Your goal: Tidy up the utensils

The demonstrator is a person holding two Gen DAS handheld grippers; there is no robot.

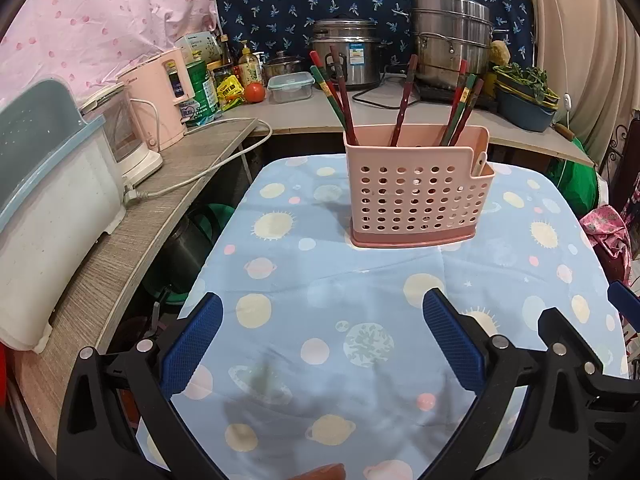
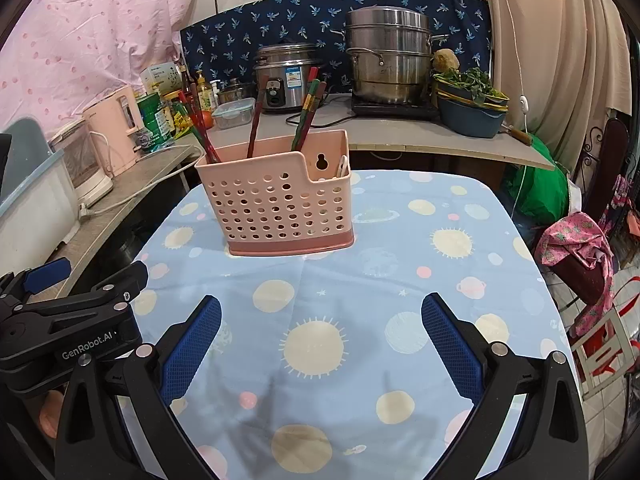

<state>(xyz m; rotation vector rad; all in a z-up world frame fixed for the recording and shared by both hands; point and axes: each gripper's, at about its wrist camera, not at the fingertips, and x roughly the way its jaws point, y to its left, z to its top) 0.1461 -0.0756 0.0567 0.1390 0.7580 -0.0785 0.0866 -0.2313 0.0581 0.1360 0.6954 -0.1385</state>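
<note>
The pink utensil holder (image 1: 418, 188) stands upright on the planet-print tablecloth (image 1: 340, 280), well ahead at 12 o'clock of the left gripper (image 1: 322, 320) and toward 11 o'clock of the right gripper (image 2: 320, 320); both grippers hover over the cloth with jaws spread wide, holding nothing. Red and green chopsticks (image 1: 340, 84) lean inside the holder, with a white utensil (image 2: 342, 165) in its low side compartment. "GenRobot.AI" is printed on the left gripper's body at 9 o'clock in the right wrist view.
</note>
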